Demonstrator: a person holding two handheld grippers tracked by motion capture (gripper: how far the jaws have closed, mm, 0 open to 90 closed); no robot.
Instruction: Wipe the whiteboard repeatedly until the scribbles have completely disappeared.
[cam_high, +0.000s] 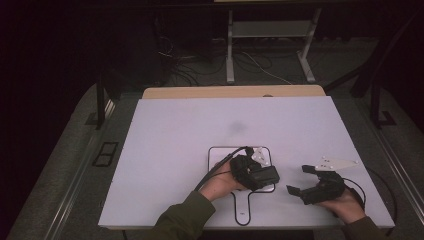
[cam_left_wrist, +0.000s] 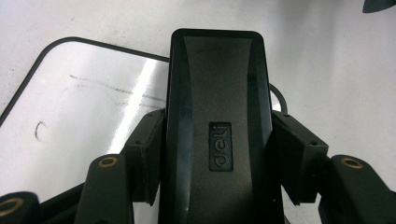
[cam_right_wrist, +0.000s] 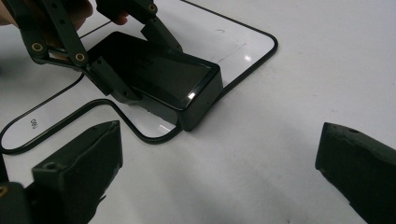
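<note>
Left gripper view: claw (cam_left_wrist: 217, 154) clamping black eraser (cam_left_wrist: 217, 107).

Dim light from overhead falls on my white bench (cam_high: 175, 150), while the room behind it sinks into near-black and the high view looks soft and grainy. In my left gripper view, a bright streak of glare crosses the glossy whiteboard (cam_left_wrist: 88, 107). In my right gripper view, a small highlight glints on the black eraser (cam_right_wrist: 159, 77), and my nearest tongs (cam_right_wrist: 219, 177) blur.
</note>
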